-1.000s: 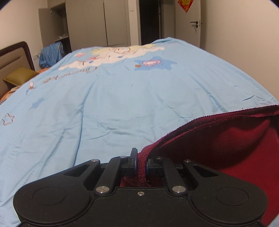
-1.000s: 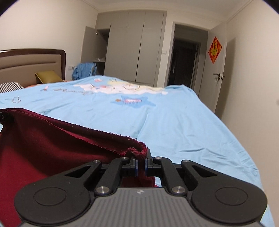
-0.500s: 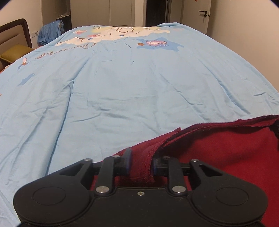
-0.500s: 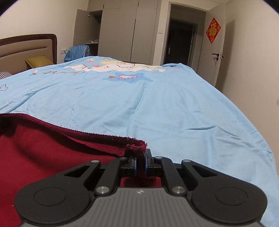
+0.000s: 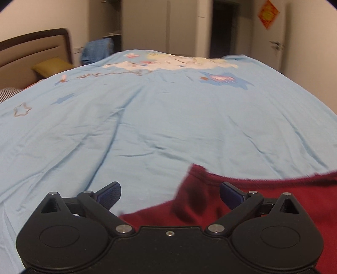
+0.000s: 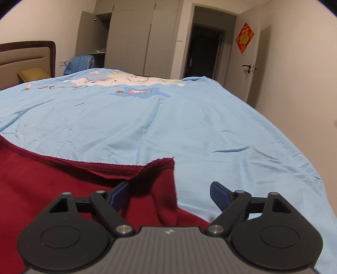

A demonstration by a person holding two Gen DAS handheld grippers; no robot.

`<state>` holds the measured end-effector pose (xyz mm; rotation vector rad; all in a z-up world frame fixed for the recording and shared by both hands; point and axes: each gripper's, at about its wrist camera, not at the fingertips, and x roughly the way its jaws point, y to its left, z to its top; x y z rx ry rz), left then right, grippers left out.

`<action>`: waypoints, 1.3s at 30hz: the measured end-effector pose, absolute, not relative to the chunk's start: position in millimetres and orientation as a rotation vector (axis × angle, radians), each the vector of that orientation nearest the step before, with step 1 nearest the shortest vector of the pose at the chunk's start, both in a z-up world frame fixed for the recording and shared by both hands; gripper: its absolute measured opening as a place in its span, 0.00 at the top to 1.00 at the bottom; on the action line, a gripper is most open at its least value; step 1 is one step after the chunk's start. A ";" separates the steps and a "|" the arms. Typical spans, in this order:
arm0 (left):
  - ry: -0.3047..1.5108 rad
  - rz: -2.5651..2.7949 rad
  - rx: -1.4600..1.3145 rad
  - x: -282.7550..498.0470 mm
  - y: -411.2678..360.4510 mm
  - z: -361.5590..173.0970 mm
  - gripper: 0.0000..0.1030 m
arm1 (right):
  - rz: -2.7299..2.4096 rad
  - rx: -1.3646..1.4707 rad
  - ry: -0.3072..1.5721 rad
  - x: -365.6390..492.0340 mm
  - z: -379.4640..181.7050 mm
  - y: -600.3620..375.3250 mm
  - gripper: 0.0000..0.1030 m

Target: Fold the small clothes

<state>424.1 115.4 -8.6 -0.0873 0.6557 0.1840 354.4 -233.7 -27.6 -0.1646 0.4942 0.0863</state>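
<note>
A red diamond-shaped paper sign (image 6: 244,38) hangs on the open door (image 6: 247,61); it bears a single gold character, too blurred to read for certain. In the left wrist view the same sign (image 5: 268,14) is a mere smear. The light blue bedspread (image 6: 147,118) carries a line of reddish cursive lettering (image 6: 56,87) (image 5: 113,73) beside its cartoon print, but no word in it can be made out.
</note>
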 end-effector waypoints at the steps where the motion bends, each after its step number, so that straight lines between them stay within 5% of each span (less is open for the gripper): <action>1: 0.657 0.222 -0.109 427.2 120.9 -11.9 0.03 | 0.062 -0.169 0.486 355.8 -29.2 -234.0 0.11; 10: 0.658 0.299 -0.211 435.5 138.6 -44.5 0.00 | -0.098 -0.130 0.488 371.9 -53.2 -248.0 0.01; 39: 0.625 0.316 -0.173 432.9 130.0 -59.5 0.00 | -0.097 -0.071 0.533 381.1 -71.7 -256.4 0.00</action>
